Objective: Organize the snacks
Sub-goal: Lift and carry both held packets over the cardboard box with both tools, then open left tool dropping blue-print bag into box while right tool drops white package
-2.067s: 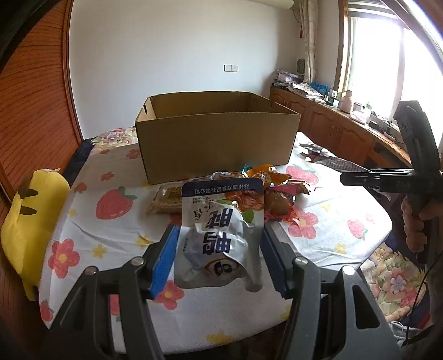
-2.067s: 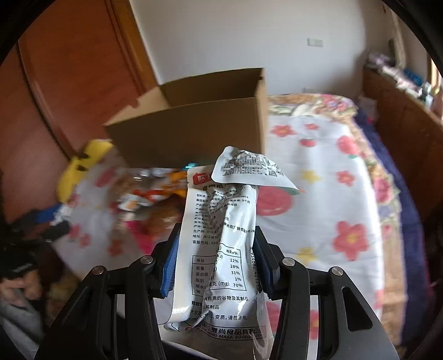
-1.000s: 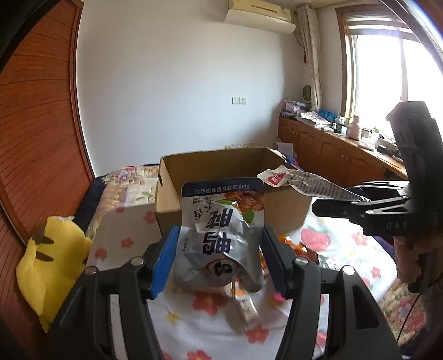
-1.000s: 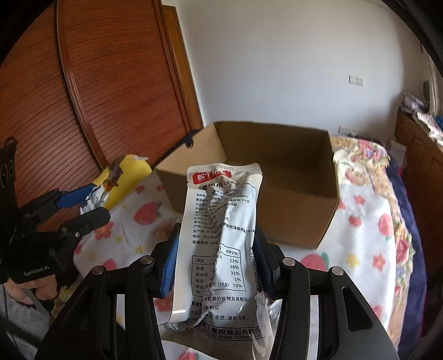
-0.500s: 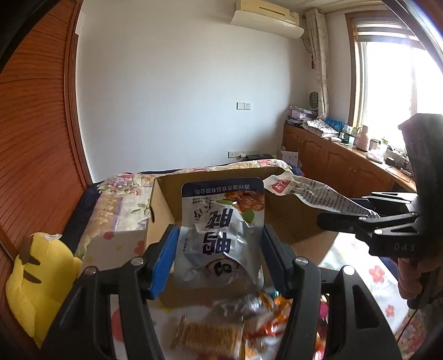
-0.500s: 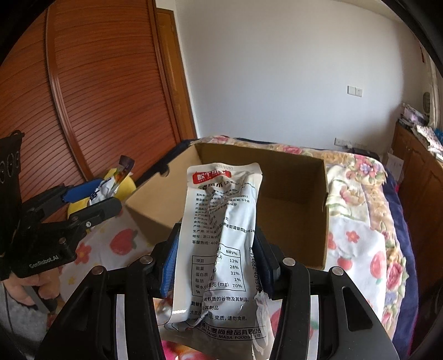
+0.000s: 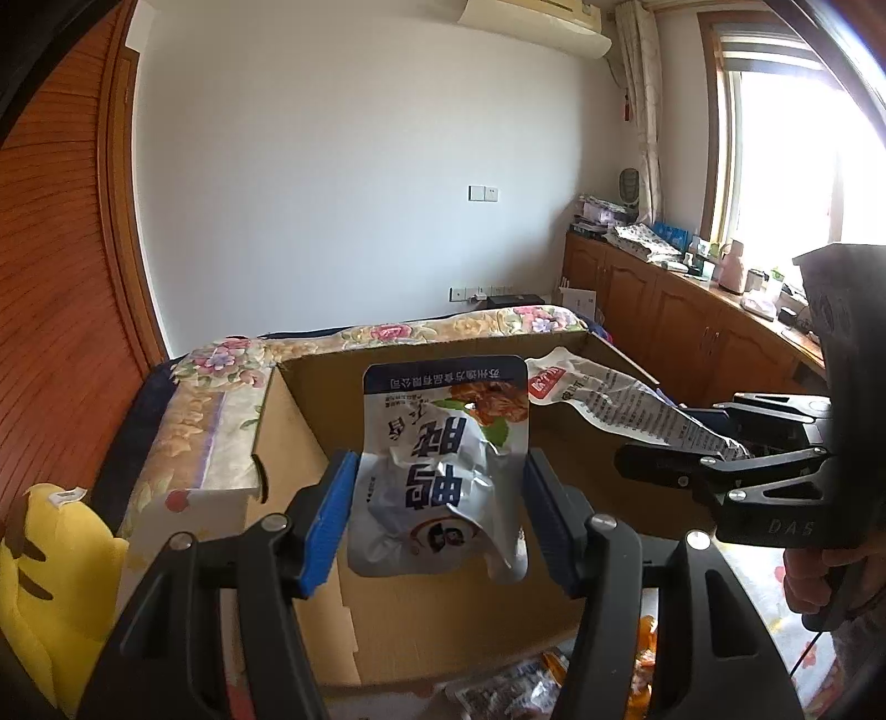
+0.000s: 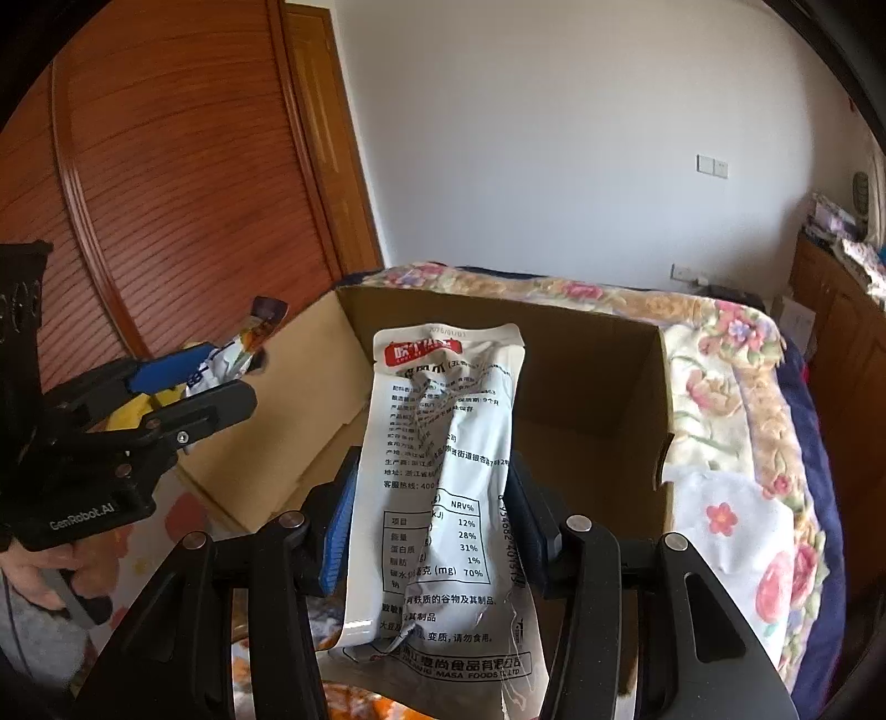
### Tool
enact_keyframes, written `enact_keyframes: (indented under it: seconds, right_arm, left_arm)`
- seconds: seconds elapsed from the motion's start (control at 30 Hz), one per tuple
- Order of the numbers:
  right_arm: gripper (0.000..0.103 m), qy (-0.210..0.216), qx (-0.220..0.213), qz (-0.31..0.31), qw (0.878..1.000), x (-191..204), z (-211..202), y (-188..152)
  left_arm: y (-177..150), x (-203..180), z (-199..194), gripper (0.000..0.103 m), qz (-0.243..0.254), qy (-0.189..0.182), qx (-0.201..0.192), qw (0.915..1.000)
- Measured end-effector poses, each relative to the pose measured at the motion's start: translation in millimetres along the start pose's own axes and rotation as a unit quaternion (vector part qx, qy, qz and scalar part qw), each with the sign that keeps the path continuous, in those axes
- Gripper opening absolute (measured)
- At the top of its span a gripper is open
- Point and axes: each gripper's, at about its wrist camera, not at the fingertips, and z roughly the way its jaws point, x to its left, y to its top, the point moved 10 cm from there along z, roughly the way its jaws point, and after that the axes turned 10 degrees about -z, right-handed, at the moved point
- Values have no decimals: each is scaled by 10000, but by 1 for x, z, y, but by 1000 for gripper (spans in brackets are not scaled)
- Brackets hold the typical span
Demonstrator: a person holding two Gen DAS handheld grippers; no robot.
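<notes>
Snacks are held one in each pair of tongs above an open cardboard box (image 7: 310, 443). It stands on a cloth printed with flowers and strawberries (image 8: 736, 531), spread over a bed with a floral cover (image 7: 221, 360). Behind it are a white wall (image 7: 360, 166), a slatted wooden door (image 8: 166, 166) on the left, wooden cabinets (image 7: 664, 310) under a bright window (image 7: 803, 166) on the right, and an air conditioner (image 7: 531, 16) high up. A yellow plush toy (image 7: 50, 565) lies to the left of the box. More snack packets (image 7: 515, 687) lie on the cloth in front of it.

The left tongs (image 7: 437, 498) are clamped on a silver pouch with a blue top (image 7: 443, 459), its sides pressed between the blue pads, upright and above the box's near wall. The right tongs (image 8: 426, 520) grip a white pouch with printed text (image 8: 448, 482) the same way, over the box's open top. In the left view this pouch (image 7: 620, 404) slants across the box's right side. A hand (image 7: 819, 576) holds the right tongs' handle.
</notes>
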Motion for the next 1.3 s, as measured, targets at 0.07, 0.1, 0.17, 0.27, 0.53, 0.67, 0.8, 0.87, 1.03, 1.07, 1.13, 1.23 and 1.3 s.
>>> enact_keyframes:
  seconds: [0.07,0.1,0.17,0.27,0.53,0.67,0.8,0.87,1.03,1.07,1.13,1.23,1.3]
  right_arm:
    - [50,-110,36,-90,9999,-2,6,-1]
    - [50,-152,71,-133,9998,-3,9,-2]
    - [50,-182,126,-188,9996,-2,12,-4]
    - [51,-320,164,-269,9990,-4,14,-6]
    - [53,-396,327,-248,9984,-6,25,-7]
    - [59,-468,435,-292,9975,-8,32,-7]
    - [62,-499,539,-302,9968,-8,39,-10]
    - [63,-539,526,-331,9966,-7,38,-10]
    - [63,-539,420,-275,9973,-3,24,-5]
    - [63,-516,373,-263,9976,-1,18,-4]
    - [63,-524,286,-234,9979,0,5,-4]
    - [63,-556,161,-175,9982,1,-19,-4]
    - [63,-567,96,-156,9982,4,-34,-5]
  left_arm:
    - [-3,0,9,60,-4,-4,58,10000]
    - [-4,0,12,60,-6,-10,78,10000]
    - [-5,1,18,60,-13,-22,99,9999]
    - [-7,2,25,61,-35,-24,111,9999]
    - [-10,8,26,64,-55,18,-16,10000]
    - [-6,8,16,66,21,38,-212,9998]
    - [-7,10,6,66,17,18,-256,9997]
    - [-9,10,0,66,28,27,-268,9996]
    - [-22,17,-18,66,71,134,-319,9994]
    - [-26,17,-23,66,90,150,-318,9993]
    - [-34,19,-31,66,128,187,-311,9993]
    - [-47,19,-41,66,137,195,-264,9994]
    - [-57,19,-47,67,137,233,-227,9994]
